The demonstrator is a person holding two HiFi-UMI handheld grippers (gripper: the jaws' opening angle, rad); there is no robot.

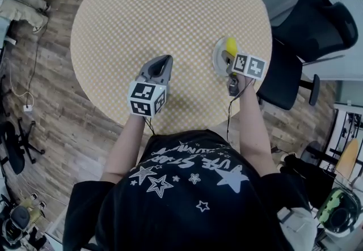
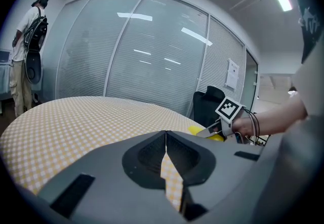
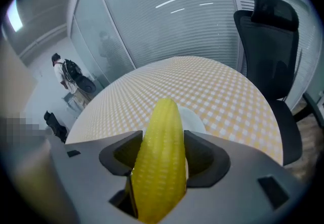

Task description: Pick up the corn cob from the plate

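Person: black shirt (image 1: pixel 187 187) printed with white stars fills the bottom of the head view, with both bare forearms reaching out over the near edge of the table
Right gripper (image 1: pixel 228 62): clenched on the corn cob, one grey jaw pressing each side of it, at the right edge of the table
Corn cob (image 3: pixel 161 167): gripped near its thick end, with its tapered tip pointing forward and slightly up beyond the jaws, over the plate
Plate (image 1: pixel 216 54): small, white and round, smooth-looking, close to the right edge of the table, showing just behind and under the cob
Left gripper (image 2: pixel 165 142): jaws pressed together at the tips with nothing between them, held over the near middle of the table, well apart from the plate
Table (image 1: pixel 170 11): round, covered in a fine yellow-and-white check, bare apart from the plate
Progress: the grasp looks made, so the main part of the pick seems done; whether the cob has cleared the plate cannot be told from these views
Left to do: raise the cob clear of the plate, if it is not clear already
Cob surface: bright yellow, rows of small rounded kernels, bumpy, long and cone-like, probably firm enough not to slip between the jaws
Jaw surface: matte grey, hard-looking plastic, with dark recessed pockets on the inner faces
Chair (image 1: pixel 317 28): black office chair, padded, just off the right edge of the table
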